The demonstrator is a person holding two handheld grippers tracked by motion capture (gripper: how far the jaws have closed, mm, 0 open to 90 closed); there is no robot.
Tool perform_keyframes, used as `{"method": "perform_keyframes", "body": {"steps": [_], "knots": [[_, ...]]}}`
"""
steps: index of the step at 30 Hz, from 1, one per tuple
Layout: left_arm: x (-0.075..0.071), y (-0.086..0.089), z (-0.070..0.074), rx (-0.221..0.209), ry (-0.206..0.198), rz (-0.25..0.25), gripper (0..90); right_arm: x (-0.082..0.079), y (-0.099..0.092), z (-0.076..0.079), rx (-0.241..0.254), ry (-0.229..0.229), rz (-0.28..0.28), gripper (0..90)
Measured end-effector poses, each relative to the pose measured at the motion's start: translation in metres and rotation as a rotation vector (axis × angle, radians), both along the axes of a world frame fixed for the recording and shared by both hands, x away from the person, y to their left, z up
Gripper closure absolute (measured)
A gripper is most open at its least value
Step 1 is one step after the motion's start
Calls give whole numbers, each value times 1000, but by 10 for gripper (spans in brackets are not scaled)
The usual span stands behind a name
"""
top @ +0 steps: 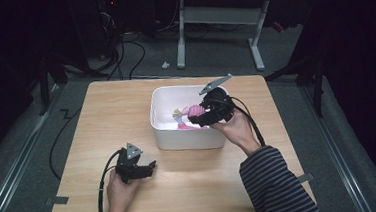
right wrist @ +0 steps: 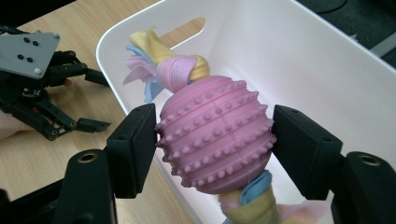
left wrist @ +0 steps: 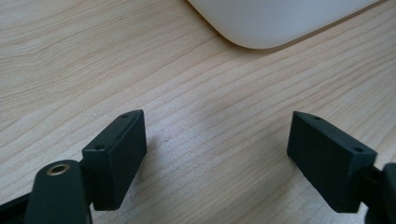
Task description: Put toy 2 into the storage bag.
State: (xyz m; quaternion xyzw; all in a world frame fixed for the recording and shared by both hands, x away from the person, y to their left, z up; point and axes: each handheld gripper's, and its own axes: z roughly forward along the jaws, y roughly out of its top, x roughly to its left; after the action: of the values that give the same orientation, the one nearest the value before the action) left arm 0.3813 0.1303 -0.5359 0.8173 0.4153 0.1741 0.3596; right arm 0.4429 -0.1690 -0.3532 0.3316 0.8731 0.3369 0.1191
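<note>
Pink studded ball (right wrist: pixel 215 135) with fleece knots sits clamped in right gripper (right wrist: pixel 214 140) over white bin (right wrist: pixel 327 60); left gripper (left wrist: pixel 217 154) gapes wide, empty, on wood table (left wrist: pixel 93 56).

From my remote seat, the table (top: pixel 97 122) reads as pale wood-grain laminate, smooth and matt. The bin (right wrist: pixel 327 60) near its far edge looks like white moulded plastic with a soft satin sheen. I see the ball (right wrist: pixel 215 140) as pink rubber, studded with nubs, matt. The strips (right wrist: pixel 163 60) knotted through it look like soft fleece cloth. The right gripper (right wrist: pixel 214 149) is matt black plastic with finely textured pads.
</note>
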Motion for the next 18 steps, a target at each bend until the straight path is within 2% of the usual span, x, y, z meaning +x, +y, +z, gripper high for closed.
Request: {"method": "perform_keyframes", "body": {"steps": [8, 18], "knots": [[0, 0, 0, 0, 0, 0, 200, 0, 2, -10, -3, 36, 26, 326], [0, 0, 0, -1, -1, -1, 200, 2, 2, -13, 11, 52, 28, 308]]}}
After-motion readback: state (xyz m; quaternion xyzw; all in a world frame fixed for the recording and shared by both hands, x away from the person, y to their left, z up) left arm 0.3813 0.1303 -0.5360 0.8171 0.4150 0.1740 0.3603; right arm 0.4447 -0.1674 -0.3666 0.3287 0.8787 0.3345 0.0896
